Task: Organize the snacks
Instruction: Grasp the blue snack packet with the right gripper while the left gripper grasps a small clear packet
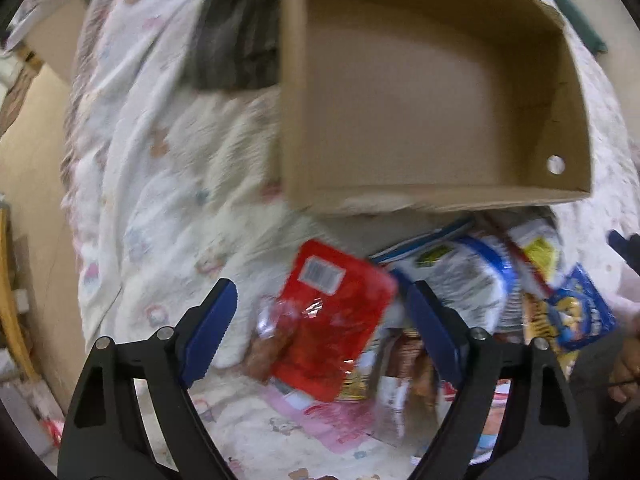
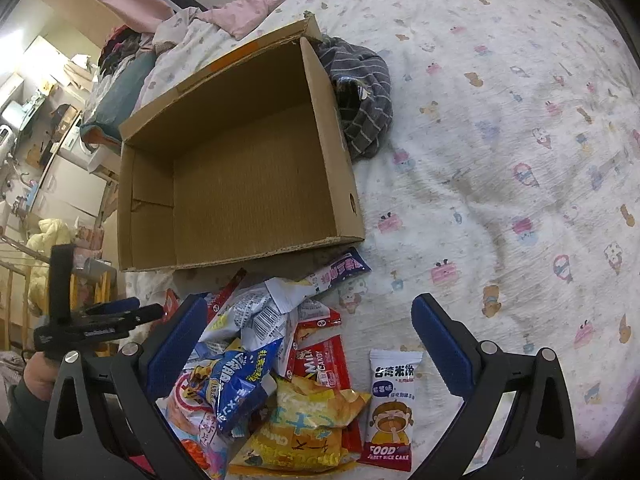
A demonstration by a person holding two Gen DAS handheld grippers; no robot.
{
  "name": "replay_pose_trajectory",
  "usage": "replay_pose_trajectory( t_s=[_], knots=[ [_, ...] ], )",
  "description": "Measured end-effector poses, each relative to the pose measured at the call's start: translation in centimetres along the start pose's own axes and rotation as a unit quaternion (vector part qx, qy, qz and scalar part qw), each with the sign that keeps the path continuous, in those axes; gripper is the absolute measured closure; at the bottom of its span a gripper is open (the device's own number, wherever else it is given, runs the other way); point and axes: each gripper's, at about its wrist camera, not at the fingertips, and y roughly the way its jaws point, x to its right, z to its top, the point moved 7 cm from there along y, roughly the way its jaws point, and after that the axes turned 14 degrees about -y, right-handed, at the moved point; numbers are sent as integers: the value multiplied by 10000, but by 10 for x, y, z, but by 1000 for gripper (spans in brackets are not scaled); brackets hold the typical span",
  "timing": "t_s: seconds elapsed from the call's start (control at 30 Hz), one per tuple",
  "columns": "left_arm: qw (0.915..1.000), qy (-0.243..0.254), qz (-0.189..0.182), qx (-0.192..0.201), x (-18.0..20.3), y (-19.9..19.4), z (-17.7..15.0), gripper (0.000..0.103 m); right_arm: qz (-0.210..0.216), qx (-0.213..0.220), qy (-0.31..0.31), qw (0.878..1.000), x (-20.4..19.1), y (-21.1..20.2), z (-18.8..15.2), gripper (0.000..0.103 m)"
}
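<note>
In the left wrist view my left gripper [image 1: 324, 320] points steeply down with a red snack packet [image 1: 332, 320] between its blue fingers. The left pad stands clear of the packet, so the jaws are open. The packet lies on the edge of a snack pile [image 1: 480, 288] in front of an empty cardboard box [image 1: 400, 100]. My right gripper [image 2: 310, 340] hangs open above the same pile: a blue packet [image 2: 236, 384], a yellow chip bag [image 2: 304, 428], a red milk candy packet [image 2: 320, 360] and a white rice cake packet [image 2: 390, 404]. The left gripper [image 2: 148, 309] shows at the pile's left.
The box [image 2: 240, 180] sits on a bed with a patterned white sheet [image 2: 500, 160]. A grey striped cloth [image 2: 360, 96] lies against the box's right wall. Pink bedding [image 2: 248, 16] is bunched behind it. A person's hand [image 2: 36, 372] holds the left gripper. Room furniture crowds the left edge.
</note>
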Motion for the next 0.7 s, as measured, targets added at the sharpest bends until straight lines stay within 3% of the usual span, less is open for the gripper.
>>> replay_pose_trajectory(
  t_s=[0.1,0.2,0.3,0.4,0.5,0.53,0.63,0.7],
  knots=[
    [9986,323,373,-184,4,11,2,18,-18,-38,-23,10000,-1,2,0,0],
    [9983,151,521,-193,-9,13,0,20,-121,-45,-103,9999,0,0,-3,0],
    [9986,1,504,-182,-21,10,-8,29,-107,-22,7,9999,6,-2,-3,0],
    [9982,-119,492,-333,-30,20,-16,51,-24,-5,148,9999,9,-2,-1,0],
    [9984,-176,367,-404,-29,28,-23,68,339,-86,188,9992,2,2,-2,0],
    [9985,-178,317,-404,-27,29,-24,83,508,-139,189,9984,-3,4,-4,3],
    [9982,-167,418,-394,-27,26,-26,87,1279,-513,197,9903,-24,15,-16,24],
    [9982,-161,415,-390,-31,25,-31,89,1505,-861,73,9848,-37,24,-28,29]
  ],
)
